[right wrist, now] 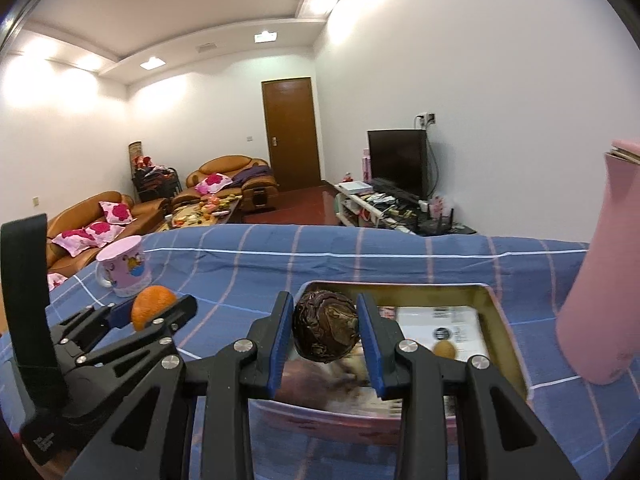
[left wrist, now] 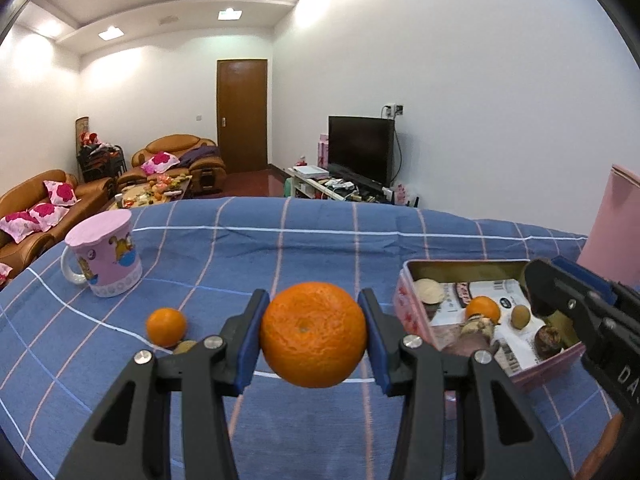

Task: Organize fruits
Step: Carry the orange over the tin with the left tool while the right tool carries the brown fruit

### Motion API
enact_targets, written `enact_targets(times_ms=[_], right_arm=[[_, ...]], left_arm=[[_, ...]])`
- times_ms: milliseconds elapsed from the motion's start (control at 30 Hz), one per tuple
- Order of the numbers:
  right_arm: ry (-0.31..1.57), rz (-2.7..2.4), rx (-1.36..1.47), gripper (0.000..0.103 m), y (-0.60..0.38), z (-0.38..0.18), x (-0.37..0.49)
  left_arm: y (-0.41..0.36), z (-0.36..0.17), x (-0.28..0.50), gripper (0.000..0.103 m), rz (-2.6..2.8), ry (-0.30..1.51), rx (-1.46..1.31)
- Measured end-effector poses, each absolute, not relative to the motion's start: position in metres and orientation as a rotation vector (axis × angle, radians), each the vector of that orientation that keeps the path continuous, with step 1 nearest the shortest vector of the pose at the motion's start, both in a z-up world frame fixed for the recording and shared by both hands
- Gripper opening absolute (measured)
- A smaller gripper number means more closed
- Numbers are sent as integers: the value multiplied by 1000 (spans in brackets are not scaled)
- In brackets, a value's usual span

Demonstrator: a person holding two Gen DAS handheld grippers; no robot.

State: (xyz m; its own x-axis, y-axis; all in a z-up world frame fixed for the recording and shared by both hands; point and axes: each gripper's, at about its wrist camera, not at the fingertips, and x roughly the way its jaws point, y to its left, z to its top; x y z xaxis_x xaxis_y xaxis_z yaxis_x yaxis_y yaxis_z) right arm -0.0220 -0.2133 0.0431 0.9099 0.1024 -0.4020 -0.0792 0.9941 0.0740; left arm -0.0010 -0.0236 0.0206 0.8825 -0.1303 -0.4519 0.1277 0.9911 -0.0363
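Note:
My left gripper (left wrist: 314, 334) is shut on a large orange (left wrist: 313, 335) and holds it above the blue checked cloth, left of the pink tin box (left wrist: 412, 312). My right gripper (right wrist: 325, 330) is shut on a dark brown wrinkled fruit (right wrist: 325, 330) and holds it over the same tin (right wrist: 504, 336). The tin holds a small orange (left wrist: 483, 309), a small brown fruit (left wrist: 521, 317), another dark fruit (left wrist: 550, 340) and printed paper. A second small orange (left wrist: 166, 327) lies on the cloth at the left with a small brown fruit (left wrist: 185, 346) beside it.
A pink mug (left wrist: 105, 260) stands at the back left of the cloth. A pink bottle (right wrist: 596, 280) stands right of the tin. The table's far edge runs behind; sofas, a TV and a door lie beyond.

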Motion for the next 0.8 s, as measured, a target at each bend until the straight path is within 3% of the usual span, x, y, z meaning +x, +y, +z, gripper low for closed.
enact_targets(times_ms=[800], right_arm=[[370,-31,31,35,-276,54,-29]], left_arm=[[-113,31,7,47,-245,451,44]])
